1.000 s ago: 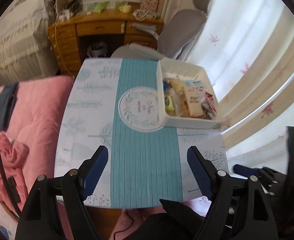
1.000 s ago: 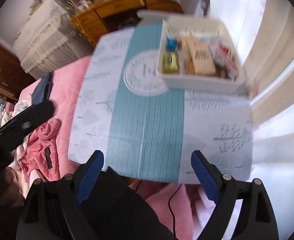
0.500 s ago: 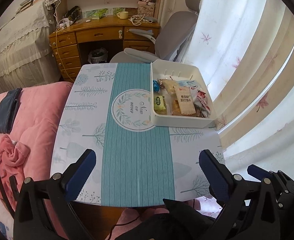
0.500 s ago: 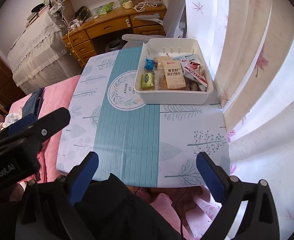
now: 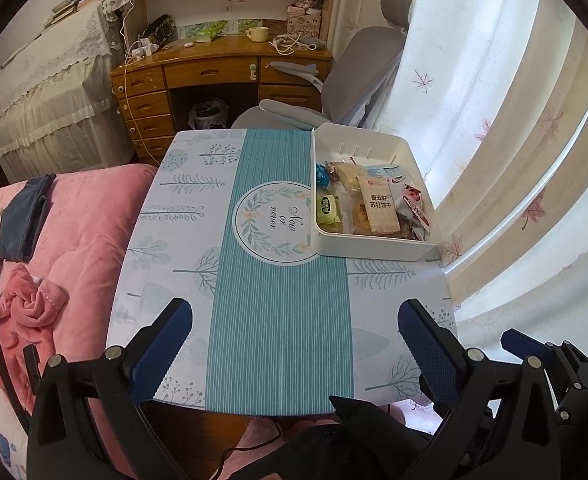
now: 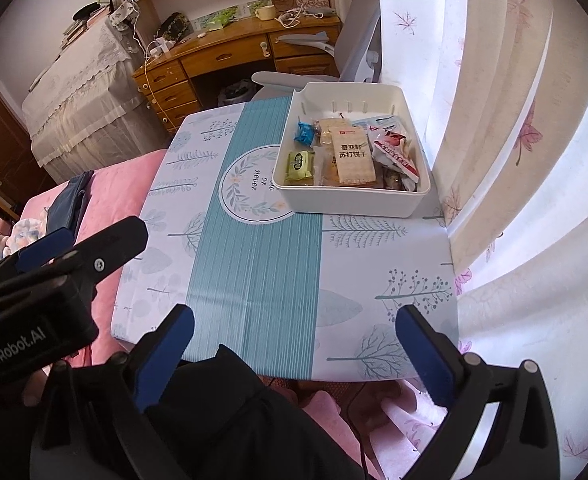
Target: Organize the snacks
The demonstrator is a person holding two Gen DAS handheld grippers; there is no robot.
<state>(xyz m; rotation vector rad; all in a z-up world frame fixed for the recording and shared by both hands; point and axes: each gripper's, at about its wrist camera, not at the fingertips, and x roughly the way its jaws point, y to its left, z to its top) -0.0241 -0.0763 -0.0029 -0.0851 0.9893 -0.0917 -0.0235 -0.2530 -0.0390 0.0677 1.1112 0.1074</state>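
On the bench: your white bin (image 5: 374, 246) sits at the far right corner, close to the curtain (image 5: 494, 120), and every snack you can see is already inside it.
Bin contents: a tan cracker pack (image 6: 352, 154) lies on top in the middle, a green packet (image 6: 298, 166) and a blue sweet (image 6: 304, 133) on its left side, a red-and-white wrapper (image 6: 394, 148) on its right.
Done: nothing loose shows on the patterned cloth (image 5: 277, 320), so the gathering looks finished.
Left: I judge little or nothing remains; the packs lie overlapping, and what sits under the top layer is hard to tell from here.
Left gripper (image 5: 294, 344): you hold it back at the near edge of the bench, tilted down toward the cloth, well apart from the bin.
Left fingers (image 5: 161, 348): they have just been opening and now stand wide, with nothing between them.
Right gripper (image 6: 294, 348): it hangs over the near edge too, angled down, with the left one beside it at the lower left of its view.
Right fingers (image 6: 426, 356): they have likewise just been opening and are spread wide and empty.
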